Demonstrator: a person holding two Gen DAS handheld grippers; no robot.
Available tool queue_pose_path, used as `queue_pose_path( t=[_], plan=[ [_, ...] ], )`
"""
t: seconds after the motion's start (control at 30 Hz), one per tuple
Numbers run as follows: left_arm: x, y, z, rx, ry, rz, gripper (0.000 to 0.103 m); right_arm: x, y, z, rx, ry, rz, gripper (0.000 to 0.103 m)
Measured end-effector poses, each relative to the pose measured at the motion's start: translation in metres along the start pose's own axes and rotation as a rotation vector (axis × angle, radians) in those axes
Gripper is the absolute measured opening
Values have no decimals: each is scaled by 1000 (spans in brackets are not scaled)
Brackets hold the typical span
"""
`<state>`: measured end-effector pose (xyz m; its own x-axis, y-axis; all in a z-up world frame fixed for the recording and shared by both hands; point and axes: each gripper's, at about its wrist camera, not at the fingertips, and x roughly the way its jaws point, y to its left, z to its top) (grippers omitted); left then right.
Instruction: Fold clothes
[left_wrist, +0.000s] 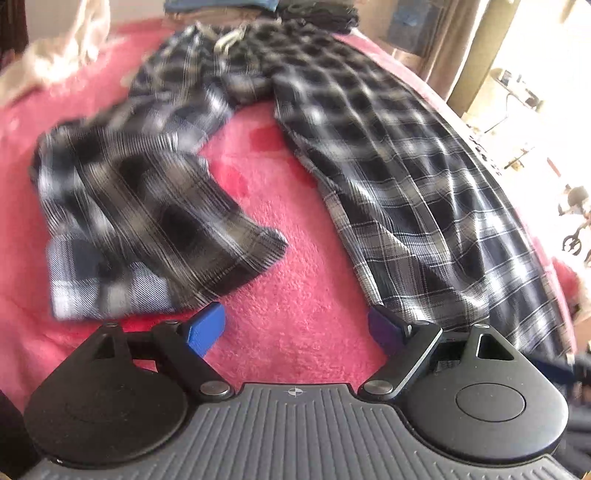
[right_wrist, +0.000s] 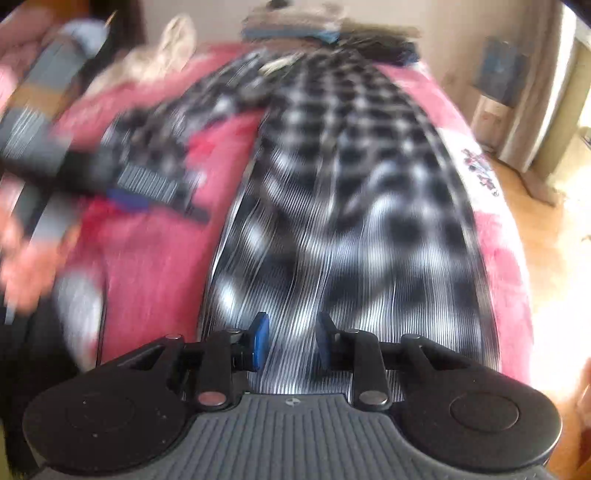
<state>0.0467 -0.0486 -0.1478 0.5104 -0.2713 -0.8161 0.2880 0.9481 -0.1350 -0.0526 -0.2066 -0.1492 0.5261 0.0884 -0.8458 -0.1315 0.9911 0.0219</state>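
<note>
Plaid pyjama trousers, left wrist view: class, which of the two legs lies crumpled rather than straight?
The leg on the left of the view, bent and bunched on the pink blanket. The other leg runs straight along the blanket's right edge.

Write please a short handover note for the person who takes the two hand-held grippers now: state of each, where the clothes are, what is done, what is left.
Left hand-held gripper: open, empty, over the pink blanket between the two legs.
Right hand-held gripper: partly open above the straight leg, holding nothing; the view is blurred.
Plaid pants: spread on the blanket, one leg straight, the other leg bent and crumpled. Folded clothes are stacked at the far edge.
Done: pants laid out. Left: straighten the bent leg, then fold.
</note>
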Motion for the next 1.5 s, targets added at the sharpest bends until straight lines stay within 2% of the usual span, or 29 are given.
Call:
queue_pose_path(
  t=[0.13,0.17,0.23,0.33,0.4,0.47,0.5,0.53,0.63,0.73,0.8,0.87,0.93,1.0,1.07,1.1,1.13,1.17,1.27,1.3,1.4,1.5],
  plan=[
    [-11,-4,-5,56,-39,42,85,15,8,3,56,3,22,30],
    [-12,-5,-6,62,-42,42,85,10,20,-10,30,1,32,31],
    [-13,-9,-6,80,-47,36,85,-8,44,-35,-2,29,107,31],
    [-16,-21,-8,139,-69,3,85,-33,56,-59,-2,59,202,30],
    [-20,-31,-13,193,-78,-25,85,-48,46,-58,8,2,148,28],
    [-20,-42,-20,262,-63,-39,85,-54,18,-53,135,-57,112,29],
    [-20,-48,-24,297,-55,-46,85,-50,8,-53,179,-59,100,29],
    [-21,-53,-28,332,-48,-52,85,-46,0,-53,219,-53,94,29],
    [-19,-62,-40,405,9,-52,85,-23,9,-65,254,92,172,29],
    [-24,-63,-48,441,42,-67,85,-34,32,-79,177,132,261,28],
    [-29,-65,-49,450,44,-99,85,-49,21,-78,176,79,230,28],
    [-34,-70,-52,474,46,-131,86,-62,-10,-75,260,8,159,28],
    [-35,-80,-59,534,55,-133,86,-64,-44,-76,347,-24,61,28],
    [-32,-91,-70,613,87,-120,86,-58,-72,-79,430,-21,-34,28],
    [-28,-97,-82,678,129,-95,88,-48,-91,-95,481,47,-101,28],
    [-29,-96,-85,684,138,-85,89,-44,-96,-103,532,104,-116,28],
    [-31,-95,-88,690,147,-76,90,-46,-104,-107,575,119,-99,28],
    [-32,-94,-89,686,157,-71,90,-49,-111,-111,611,130,-89,29],
    [-42,-86,-79,612,175,-90,90,-72,-114,-114,598,104,-162,29],
    [-47,-83,-75,584,167,-98,90,-80,-114,-113,591,70,-181,29],
    [-66,-67,-55,491,96,-102,90,-98,-115,-101,568,-47,-215,29],
    [-85,-38,-25,349,26,-82,90,-104,-112,-72,495,-148,-225,29]
  ],
)
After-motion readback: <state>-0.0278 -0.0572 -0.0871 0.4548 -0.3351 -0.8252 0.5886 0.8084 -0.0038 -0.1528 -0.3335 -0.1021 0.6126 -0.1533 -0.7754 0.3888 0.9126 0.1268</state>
